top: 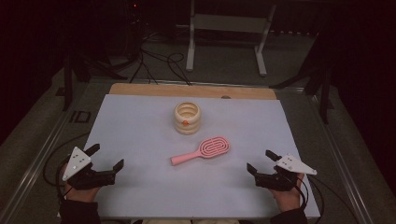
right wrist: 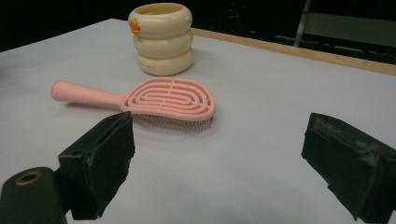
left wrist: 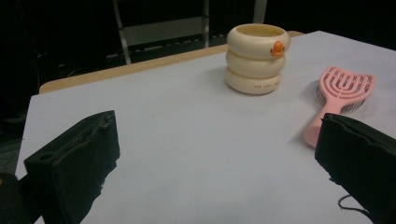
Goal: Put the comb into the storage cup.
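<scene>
At table's near edge | left gripper (top: 105, 156), right gripper (top: 261, 160) level, fingers wide, empty | hairbrush (top: 201, 151) between

Dark room, grey floor (top: 224, 60), white metal stand (top: 229, 28), loose black cables (top: 159, 63)

The small print on the cream holder (left wrist: 258, 58) is too fine to read — the pink brush (left wrist: 340, 99) handle's end sits behind the left tool's jaw, and its bristles face down.
</scene>
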Tool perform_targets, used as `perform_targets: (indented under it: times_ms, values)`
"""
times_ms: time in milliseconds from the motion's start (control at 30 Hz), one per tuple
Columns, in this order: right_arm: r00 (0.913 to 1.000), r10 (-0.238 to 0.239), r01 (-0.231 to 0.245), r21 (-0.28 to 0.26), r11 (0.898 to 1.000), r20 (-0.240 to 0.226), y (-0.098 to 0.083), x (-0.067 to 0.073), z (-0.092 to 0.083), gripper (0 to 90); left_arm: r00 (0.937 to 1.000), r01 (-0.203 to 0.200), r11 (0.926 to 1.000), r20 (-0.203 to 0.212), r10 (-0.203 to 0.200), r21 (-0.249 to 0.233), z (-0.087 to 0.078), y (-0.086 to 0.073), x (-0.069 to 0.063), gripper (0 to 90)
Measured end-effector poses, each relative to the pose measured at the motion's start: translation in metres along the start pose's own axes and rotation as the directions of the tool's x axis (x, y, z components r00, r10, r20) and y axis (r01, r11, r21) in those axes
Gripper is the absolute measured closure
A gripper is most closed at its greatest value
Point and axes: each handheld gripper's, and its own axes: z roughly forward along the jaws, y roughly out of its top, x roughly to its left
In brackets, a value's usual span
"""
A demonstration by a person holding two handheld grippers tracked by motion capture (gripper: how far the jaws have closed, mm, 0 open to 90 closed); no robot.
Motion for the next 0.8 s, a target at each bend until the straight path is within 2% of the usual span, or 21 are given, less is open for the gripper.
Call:
perform_targets:
  times_ms: [467, 800]
  values:
    - [1.0000, 0.003, -0.002, 0.058, 0.998, -0.008, 0.011, 0.003, 0.008, 10.0, 0.9997, -0.022, 0.9996, 0.010, 0.022, 0.016, 0.006, 0.002, -0.004, 0.8]
    - [0.9996, 0.007, -0.010, 0.105, 0.994, 0.027, 0.031, 0.002, 0.029, 20.3, 0.9998, -0.021, 0.9997, 0.006, 0.021, 0.015, 0.007, 0.001, -0.004, 0.8]
